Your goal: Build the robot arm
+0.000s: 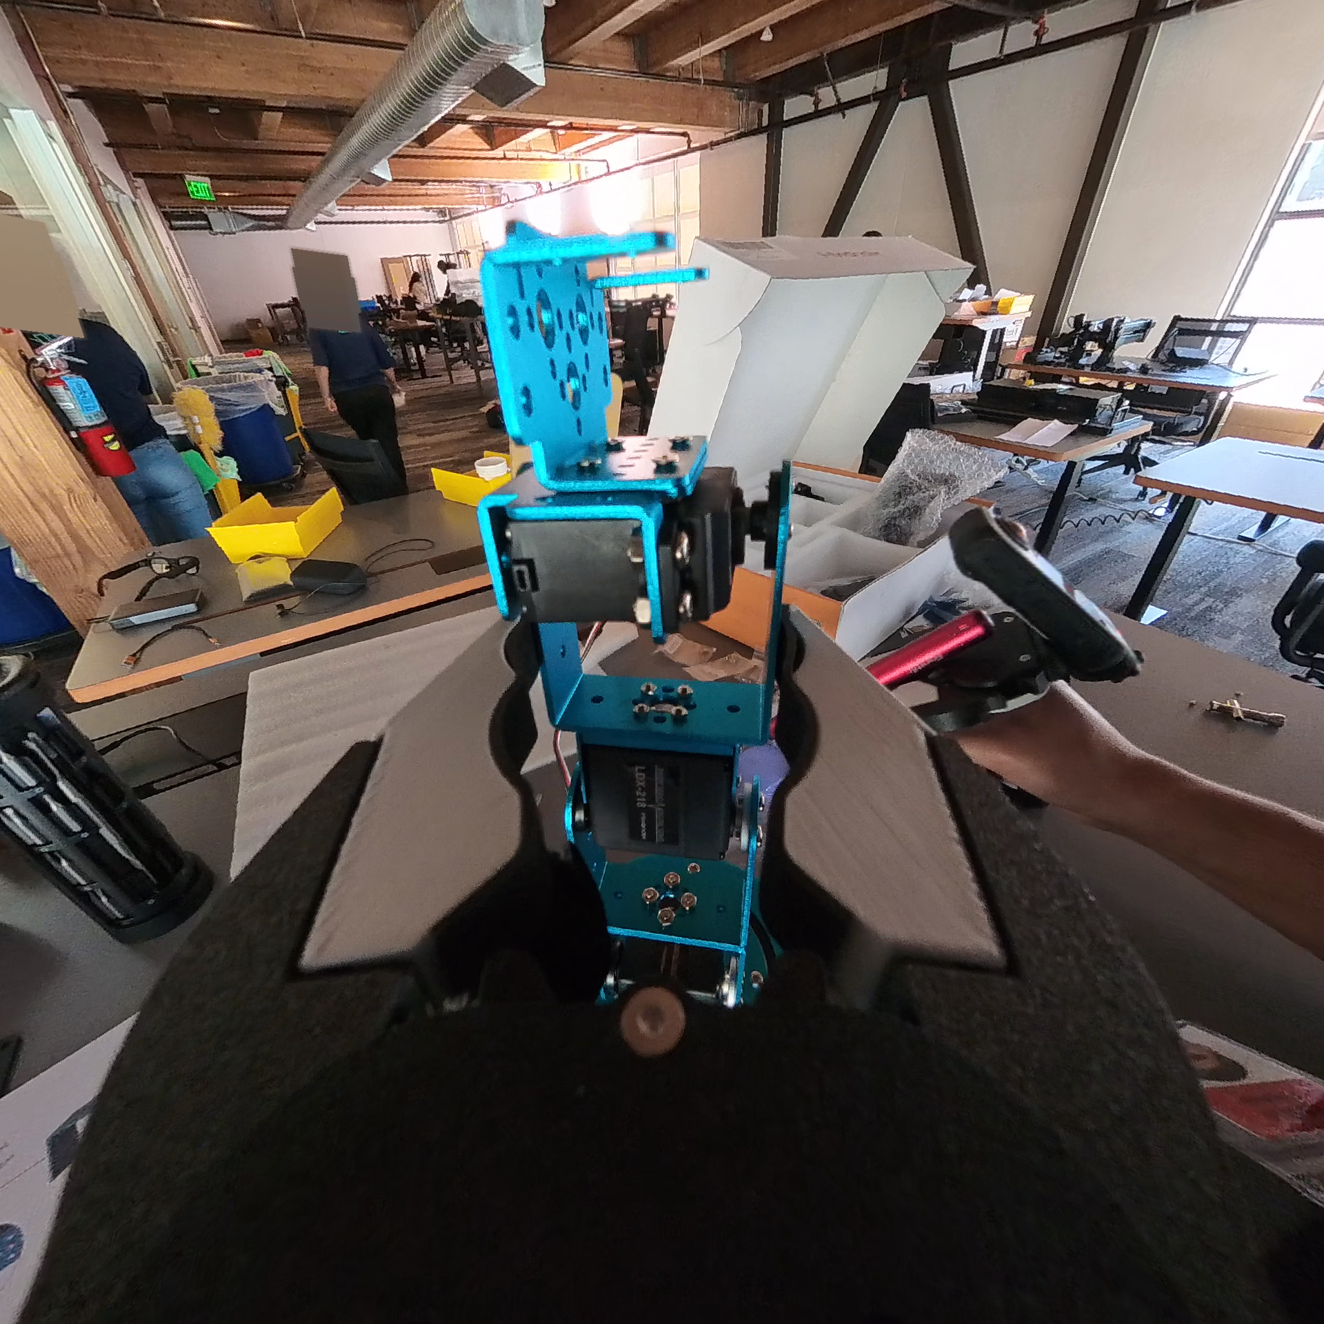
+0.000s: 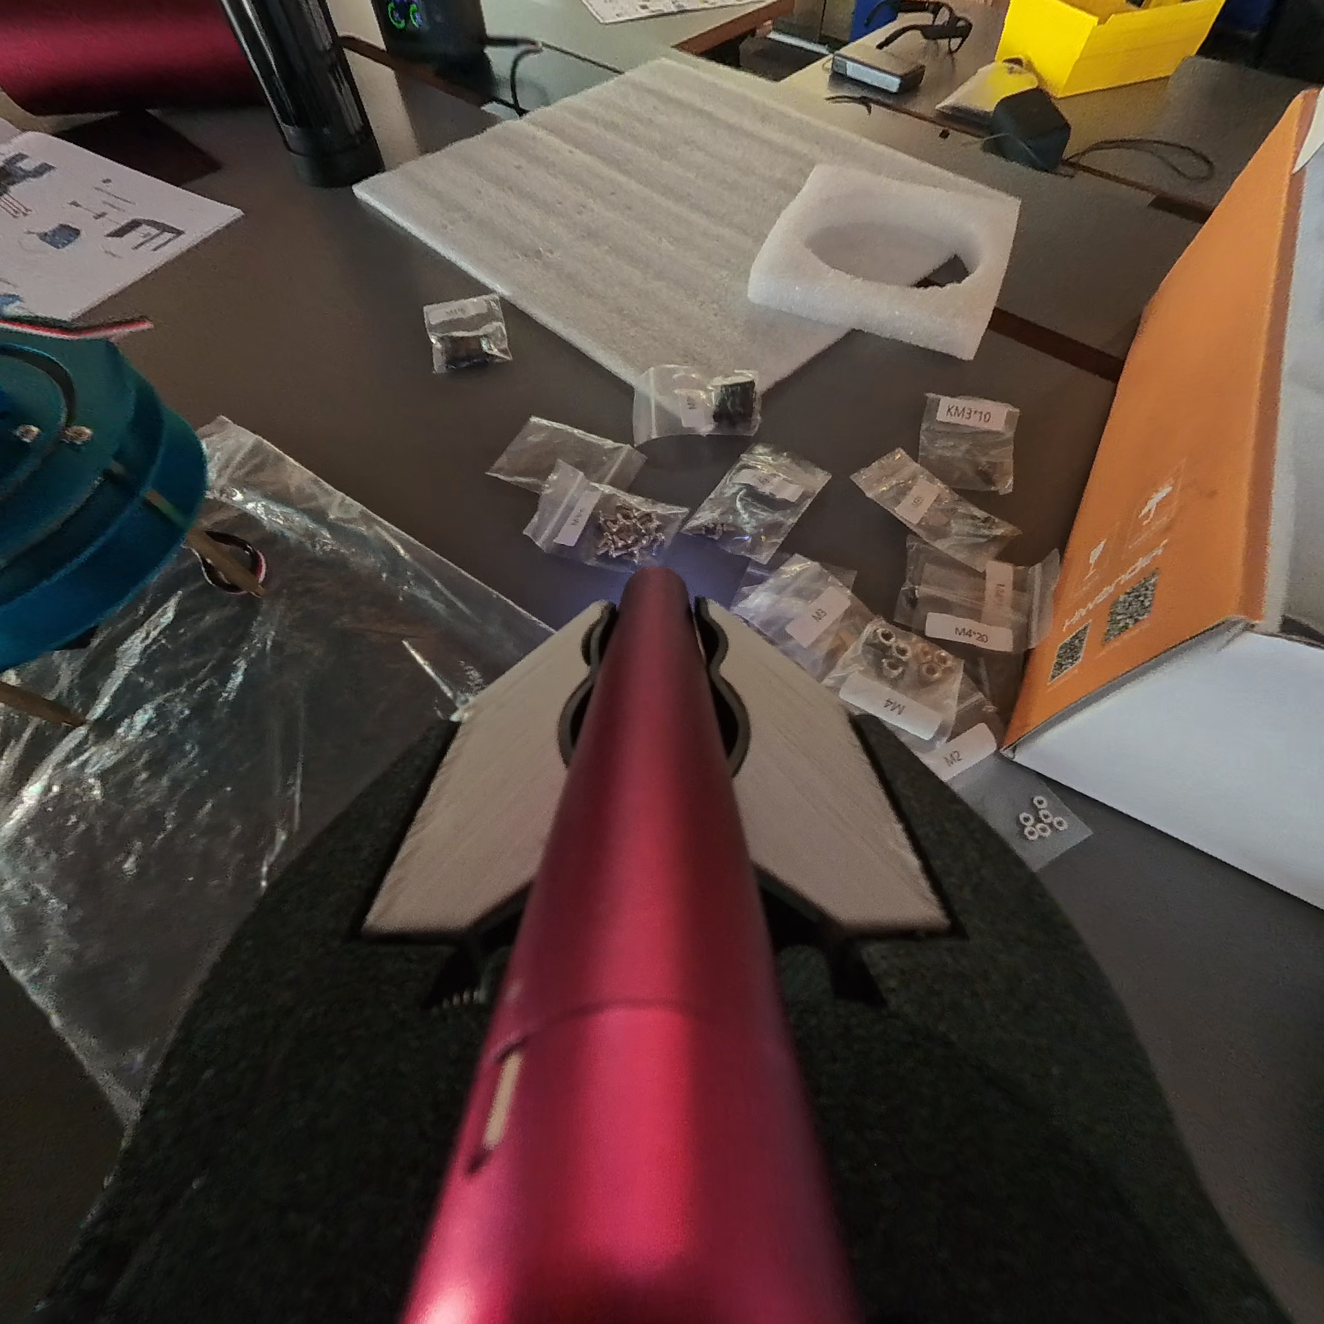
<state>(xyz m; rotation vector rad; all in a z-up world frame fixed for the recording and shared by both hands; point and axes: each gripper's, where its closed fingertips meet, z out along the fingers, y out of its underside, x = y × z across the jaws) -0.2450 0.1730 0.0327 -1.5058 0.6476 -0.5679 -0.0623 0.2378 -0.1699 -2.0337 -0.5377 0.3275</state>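
Above a dark table (image 2: pixel 344 344), the left gripper (image 1: pixel 648 688) stood with its fingers closed around a blue metal robot arm (image 1: pixel 616 544), holding it upright. The right gripper (image 2: pixel 648 616) clamped a red screwdriver (image 2: pixel 645 931), whose tip pointed over small bags of screws (image 2: pixel 609 519) near an orange box (image 2: pixel 1182 444).
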